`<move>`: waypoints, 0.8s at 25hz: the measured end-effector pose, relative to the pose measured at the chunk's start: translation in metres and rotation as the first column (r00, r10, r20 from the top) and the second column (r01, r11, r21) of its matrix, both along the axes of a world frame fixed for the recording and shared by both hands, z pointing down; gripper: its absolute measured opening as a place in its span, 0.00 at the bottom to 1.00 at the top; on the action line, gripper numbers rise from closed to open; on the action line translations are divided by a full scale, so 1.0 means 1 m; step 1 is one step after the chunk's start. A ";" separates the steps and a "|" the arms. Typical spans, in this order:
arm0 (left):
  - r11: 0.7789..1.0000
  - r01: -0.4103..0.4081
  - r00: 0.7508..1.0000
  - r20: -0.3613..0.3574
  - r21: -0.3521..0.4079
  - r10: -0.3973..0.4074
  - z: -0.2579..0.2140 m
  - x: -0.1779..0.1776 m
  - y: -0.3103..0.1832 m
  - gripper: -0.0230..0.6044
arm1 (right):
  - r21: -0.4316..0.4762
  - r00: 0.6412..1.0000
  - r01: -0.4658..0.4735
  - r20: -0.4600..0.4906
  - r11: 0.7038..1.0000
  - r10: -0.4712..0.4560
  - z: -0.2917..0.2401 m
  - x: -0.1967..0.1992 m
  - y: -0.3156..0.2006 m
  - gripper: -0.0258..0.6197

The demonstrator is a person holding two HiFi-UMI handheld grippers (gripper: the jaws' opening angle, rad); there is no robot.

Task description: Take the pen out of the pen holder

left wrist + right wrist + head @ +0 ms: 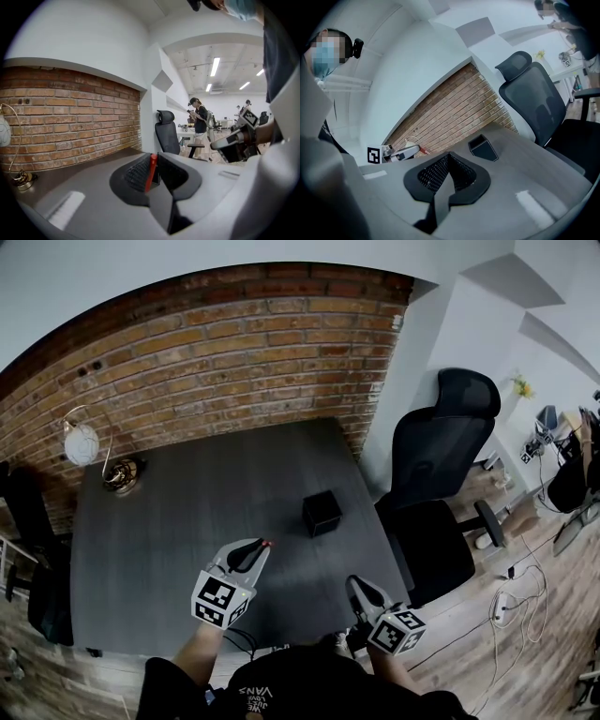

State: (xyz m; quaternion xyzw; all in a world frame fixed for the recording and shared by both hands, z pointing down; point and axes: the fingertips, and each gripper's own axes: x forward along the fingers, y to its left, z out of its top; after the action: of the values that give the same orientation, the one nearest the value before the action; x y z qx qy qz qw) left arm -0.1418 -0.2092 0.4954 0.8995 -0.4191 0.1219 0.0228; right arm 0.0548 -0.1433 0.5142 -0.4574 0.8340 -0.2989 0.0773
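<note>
Head view: "VANS" shirt print (255,693) below left gripper (259,547)

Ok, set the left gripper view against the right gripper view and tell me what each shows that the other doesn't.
Only the left gripper view: the right tool seen from outside, and a standing person in the background. Only the right gripper view: the black pen holder with its open top, and the right tool's own jaws together, empty. Both: the red pen held in the left tool, the brick wall, the black office chair and the table.
</note>
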 end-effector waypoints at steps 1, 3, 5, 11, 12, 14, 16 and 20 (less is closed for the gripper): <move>1.000 0.002 1.000 0.000 -0.003 -0.002 0.002 -0.003 0.003 0.20 | 0.000 1.000 -0.001 0.000 1.000 0.001 0.000 -0.003 0.001 0.04; 1.000 0.005 1.000 -0.002 -0.010 -0.005 0.006 -0.010 0.009 0.20 | -0.001 1.000 -0.005 -0.002 1.000 0.005 0.002 -0.008 0.003 0.04; 1.000 0.005 1.000 0.000 -0.020 -0.005 0.012 -0.016 0.013 0.20 | -0.004 1.000 -0.008 -0.007 1.000 0.008 0.004 -0.014 0.005 0.04; 0.998 0.019 1.000 -0.016 -0.055 -0.020 0.028 -0.031 0.028 0.20 | -0.008 1.000 -0.018 -0.016 1.000 0.018 0.010 -0.027 0.012 0.04; 0.998 0.023 0.999 -0.022 -0.061 -0.025 0.030 -0.034 0.030 0.20 | -0.009 1.000 -0.021 -0.019 1.000 0.021 0.010 -0.030 0.013 0.04; 0.997 0.034 0.999 -0.033 -0.074 -0.036 0.035 -0.041 0.033 0.20 | -0.009 0.999 -0.027 -0.026 1.000 0.027 0.011 -0.035 0.014 0.04; 0.995 0.041 0.998 -0.040 -0.087 -0.044 0.039 -0.047 0.037 0.20 | -0.009 0.999 -0.030 -0.033 1.000 0.030 0.012 -0.040 0.015 0.04; 0.993 0.049 0.997 -0.052 -0.103 -0.055 0.047 -0.055 0.046 0.20 | -0.007 0.998 -0.041 -0.050 0.999 0.040 0.016 -0.046 0.017 0.04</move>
State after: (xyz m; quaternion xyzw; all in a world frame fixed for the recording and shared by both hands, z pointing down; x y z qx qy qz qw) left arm -0.1963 -0.1631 0.5420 0.8889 -0.4347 0.1179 0.0834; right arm 0.0084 -0.1265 0.5299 -0.4819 0.8249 -0.2893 0.0608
